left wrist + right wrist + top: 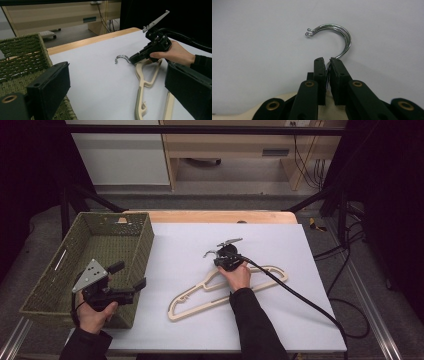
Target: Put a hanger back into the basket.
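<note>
Hangers (226, 291), cream-coloured and stacked one on the other, lay flat on the white sheet covering the bench (180, 240), their chrome hooks (335, 37) pointing away from the person. The right gripper (326, 65) had its jaws closed almost together on the wire necks just below the hooks, seemingly so both hangers could be lifted as one from the strongest, narrowest part. The right hand (237, 276) rested over the hanger shoulders behind it. The left gripper (127, 276), jaws spread wide and holding nothing, hung at the near right corner of the woven green basket (45, 287), probably waiting clear of the work. That basket stood at the bench's left edge, a likely destination.
</note>
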Demonstrator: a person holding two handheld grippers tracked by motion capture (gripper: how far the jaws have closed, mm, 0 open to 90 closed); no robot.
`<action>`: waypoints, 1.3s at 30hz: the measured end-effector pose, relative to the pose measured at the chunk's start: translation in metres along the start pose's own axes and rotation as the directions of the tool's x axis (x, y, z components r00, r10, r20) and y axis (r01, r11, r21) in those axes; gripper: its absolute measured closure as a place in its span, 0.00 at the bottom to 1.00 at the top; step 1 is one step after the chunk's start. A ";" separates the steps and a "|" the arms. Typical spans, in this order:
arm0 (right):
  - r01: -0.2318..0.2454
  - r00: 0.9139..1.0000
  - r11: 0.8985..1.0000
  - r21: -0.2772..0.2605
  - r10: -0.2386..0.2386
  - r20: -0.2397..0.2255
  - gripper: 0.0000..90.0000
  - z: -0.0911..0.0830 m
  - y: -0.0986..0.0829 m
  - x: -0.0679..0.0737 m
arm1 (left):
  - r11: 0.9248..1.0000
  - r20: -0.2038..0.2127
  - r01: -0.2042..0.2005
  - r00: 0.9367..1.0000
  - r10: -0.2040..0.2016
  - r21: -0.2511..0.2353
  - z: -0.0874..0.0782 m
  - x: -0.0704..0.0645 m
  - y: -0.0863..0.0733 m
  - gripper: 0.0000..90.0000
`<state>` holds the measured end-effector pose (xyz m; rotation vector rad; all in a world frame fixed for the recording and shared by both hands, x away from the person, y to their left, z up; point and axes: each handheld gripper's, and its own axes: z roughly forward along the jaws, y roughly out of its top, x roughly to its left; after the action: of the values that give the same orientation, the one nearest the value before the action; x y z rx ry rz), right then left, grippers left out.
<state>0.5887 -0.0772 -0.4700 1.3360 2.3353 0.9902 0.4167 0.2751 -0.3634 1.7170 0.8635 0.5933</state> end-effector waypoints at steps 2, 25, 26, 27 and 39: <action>0.001 1.000 1.000 -0.001 -0.001 0.005 0.95 0.000 0.001 0.000 | 1.000 0.000 -0.001 1.000 0.001 0.001 0.000 0.000 0.000 0.07; -0.017 0.997 0.992 -0.123 0.025 0.071 1.00 -0.028 0.003 0.015 | 1.000 0.034 -0.028 0.999 0.028 0.012 0.006 -0.018 0.004 0.07; 0.004 0.997 0.991 -0.131 0.006 0.074 1.00 -0.032 0.002 0.017 | 0.999 0.045 -0.030 0.999 0.029 0.017 0.009 -0.022 0.004 0.08; 0.013 0.997 0.991 -0.135 -0.003 0.074 1.00 -0.034 0.002 0.018 | 0.999 0.052 -0.031 0.998 0.030 0.021 0.011 -0.025 0.005 0.08; 0.057 0.998 0.966 -0.253 -0.054 0.018 1.00 -0.070 -0.009 0.019 | 0.988 0.146 -0.073 0.988 0.053 0.138 0.065 -0.061 0.007 0.10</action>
<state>0.5349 -0.0936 -0.4238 1.1668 2.1378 1.2128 0.4299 0.1870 -0.3751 1.8978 0.7681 0.4541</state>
